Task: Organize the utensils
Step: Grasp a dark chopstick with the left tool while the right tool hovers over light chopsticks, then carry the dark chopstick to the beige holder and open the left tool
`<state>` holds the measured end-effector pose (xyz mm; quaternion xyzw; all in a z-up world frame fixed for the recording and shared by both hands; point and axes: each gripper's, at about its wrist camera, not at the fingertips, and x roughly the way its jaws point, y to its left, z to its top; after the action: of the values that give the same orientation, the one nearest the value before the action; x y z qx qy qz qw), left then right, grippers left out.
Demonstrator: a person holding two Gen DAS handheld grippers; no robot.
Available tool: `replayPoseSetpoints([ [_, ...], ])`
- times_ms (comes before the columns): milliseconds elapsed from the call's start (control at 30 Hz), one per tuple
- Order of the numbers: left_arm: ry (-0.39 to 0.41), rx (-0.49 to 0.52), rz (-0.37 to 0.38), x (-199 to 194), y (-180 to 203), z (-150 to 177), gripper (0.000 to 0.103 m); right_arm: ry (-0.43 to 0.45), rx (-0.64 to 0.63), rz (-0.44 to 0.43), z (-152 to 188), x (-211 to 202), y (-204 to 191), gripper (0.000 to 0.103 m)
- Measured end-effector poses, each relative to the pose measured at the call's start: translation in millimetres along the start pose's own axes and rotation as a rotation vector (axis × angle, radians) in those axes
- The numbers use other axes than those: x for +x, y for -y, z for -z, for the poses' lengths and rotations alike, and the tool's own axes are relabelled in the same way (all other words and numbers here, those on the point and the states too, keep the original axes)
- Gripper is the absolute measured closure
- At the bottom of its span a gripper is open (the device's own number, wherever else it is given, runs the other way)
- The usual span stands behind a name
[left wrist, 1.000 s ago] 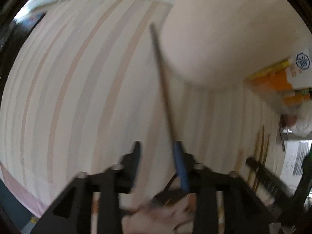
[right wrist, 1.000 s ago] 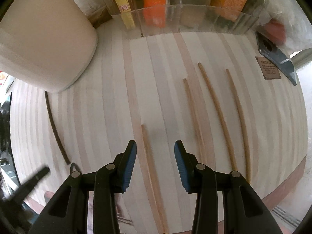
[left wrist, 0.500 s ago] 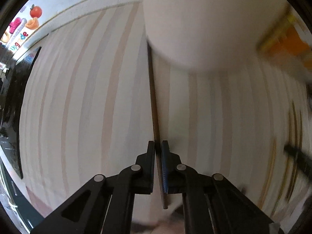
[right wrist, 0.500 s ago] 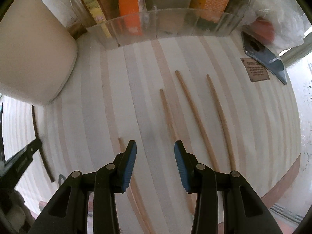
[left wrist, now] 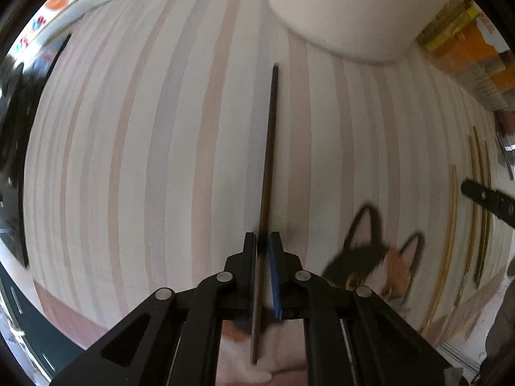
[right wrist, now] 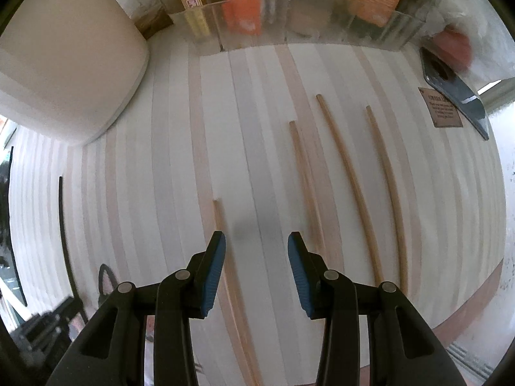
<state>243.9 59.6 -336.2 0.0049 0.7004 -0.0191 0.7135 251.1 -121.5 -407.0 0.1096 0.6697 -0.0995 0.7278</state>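
My left gripper [left wrist: 262,241] grips a dark chopstick [left wrist: 268,160] near its near end, and the stick points away over the striped table [left wrist: 145,160]. Its jaws are opening slightly with the stick still pinched between the pads. The same dark chopstick [right wrist: 61,225] shows at the far left of the right wrist view. My right gripper [right wrist: 256,244] hangs open above the table with nothing between its fingers. Several light wooden chopsticks lie flat there: one [right wrist: 217,215] by its left finger, and three more [right wrist: 302,177] [right wrist: 347,177] [right wrist: 389,177] to the right.
A large white container [left wrist: 338,9] stands beyond the dark chopstick's tip. A clear bin [right wrist: 289,22] with boxes lines the table's back. A grey-blue tool [right wrist: 450,87] and a brown tag [right wrist: 444,112] lie at right. A cat picture [left wrist: 370,254] lies beside my left gripper.
The left gripper's jaws have shut on the dark chopstick and moved with it away from the white container; a cat picture has come into view. The right gripper stays open.
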Motion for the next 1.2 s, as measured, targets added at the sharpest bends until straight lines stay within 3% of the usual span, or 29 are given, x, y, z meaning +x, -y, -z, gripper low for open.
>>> replayPoseSetpoints([
  [167,0.030,0.027,-0.021,3,6,-1,0.097,0.000,-0.002,0.015,-15,-4,-15,0.060],
  [300,0.037,0.036,-0.030,9,-3,-3,0.100,0.003,0.001,0.016,-3,-16,-10,0.060],
  [567,0.210,0.032,-0.012,-65,19,53,0.100,0.032,-0.005,0.012,-8,-50,-3,0.060],
  [800,0.392,-0.032,0.030,-146,6,96,0.100,0.069,-0.012,-0.046,3,-68,-5,0.060],
  [833,0.415,-0.035,0.033,-161,11,66,0.100,0.081,-0.011,-0.054,4,-73,-6,0.060],
  [1000,0.590,-0.023,0.062,-232,15,47,0.101,0.153,-0.021,-0.107,-4,-109,-18,0.060],
  [1067,0.660,-0.012,0.084,-261,-5,37,0.101,0.186,-0.017,-0.133,-11,-127,-22,0.060],
  [1133,0.733,0.001,0.108,-294,-2,26,0.101,0.215,0.001,-0.160,-20,-140,-26,0.060],
  [1200,0.790,0.017,0.136,-321,0,-1,0.101,0.240,0.022,-0.197,-33,-157,-30,0.060],
])
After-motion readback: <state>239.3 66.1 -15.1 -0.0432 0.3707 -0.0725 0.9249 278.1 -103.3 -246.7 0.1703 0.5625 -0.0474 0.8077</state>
